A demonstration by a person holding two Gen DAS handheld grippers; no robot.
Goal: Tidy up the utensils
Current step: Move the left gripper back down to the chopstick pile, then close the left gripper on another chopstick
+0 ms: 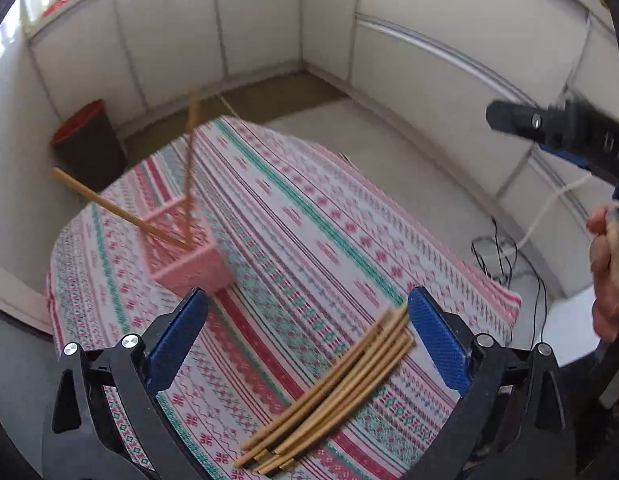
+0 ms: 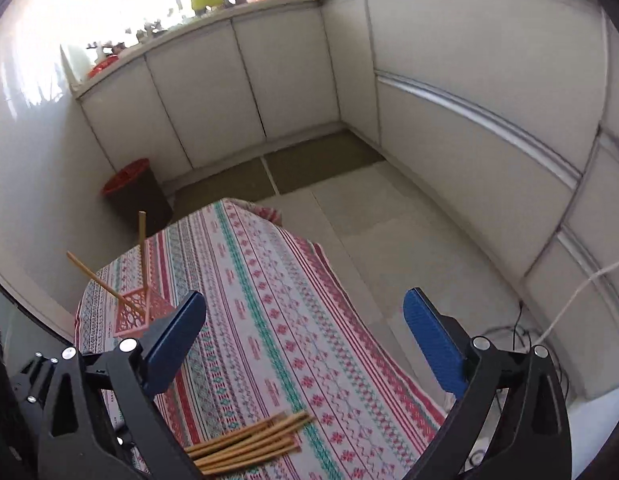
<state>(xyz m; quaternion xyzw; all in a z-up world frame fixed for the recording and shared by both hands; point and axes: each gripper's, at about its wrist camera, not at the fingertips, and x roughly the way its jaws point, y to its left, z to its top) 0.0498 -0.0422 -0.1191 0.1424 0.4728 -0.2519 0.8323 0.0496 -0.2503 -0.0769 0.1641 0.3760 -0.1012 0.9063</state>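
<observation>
Location: home kitchen. White base cabinets [image 2: 245, 80] span the upper frame, topped by a cluttered counter [image 2: 213, 8] upper left. A red-rimmed bin [image 2: 133, 188] stands on the tiled floor [image 2: 349, 208], left of centre. Patterned tablecloth [image 2: 269, 280] covers the surface.

Pale matt wooden chopsticks [image 1: 333, 396]; pink perforated plastic holder basket [image 1: 189, 252]; woven patterned cloth table cover [image 1: 309, 240]; ribbed blue plastic gripper pads [image 1: 437, 340] on black matt frames; glossy white cabinet panels [image 2: 449, 120].
</observation>
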